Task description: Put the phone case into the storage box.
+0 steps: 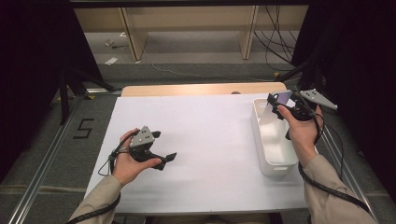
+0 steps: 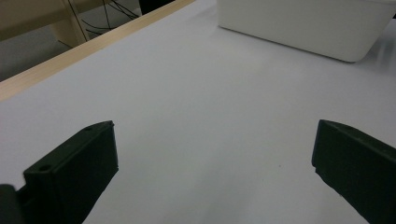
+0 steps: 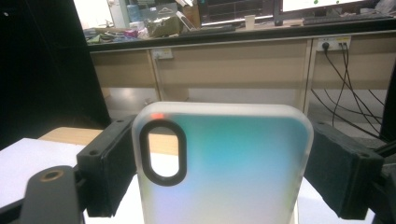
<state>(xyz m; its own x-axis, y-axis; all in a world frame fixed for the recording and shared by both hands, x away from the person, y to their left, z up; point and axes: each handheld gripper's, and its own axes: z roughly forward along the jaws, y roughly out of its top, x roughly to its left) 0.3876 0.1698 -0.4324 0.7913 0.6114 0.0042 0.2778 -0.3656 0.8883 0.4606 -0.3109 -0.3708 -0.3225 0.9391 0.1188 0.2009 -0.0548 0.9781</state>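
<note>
Right tongs clamp phone case — above white bin.

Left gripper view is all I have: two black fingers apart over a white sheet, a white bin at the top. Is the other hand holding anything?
Observer: Yes. The right gripper is shut on a phone case, its sides between the two fingers.
Operator: Where is that, relative to the bin?
Observer: In the high view the phone case is held in the air over the far end of the bin.
Operator: Anything inside the bin?
Observer: The part of its inside that shows in the high view looks bare.
Operator: And the left gripper?
Observer: The left gripper is open, with nothing between its fingers.
</note>
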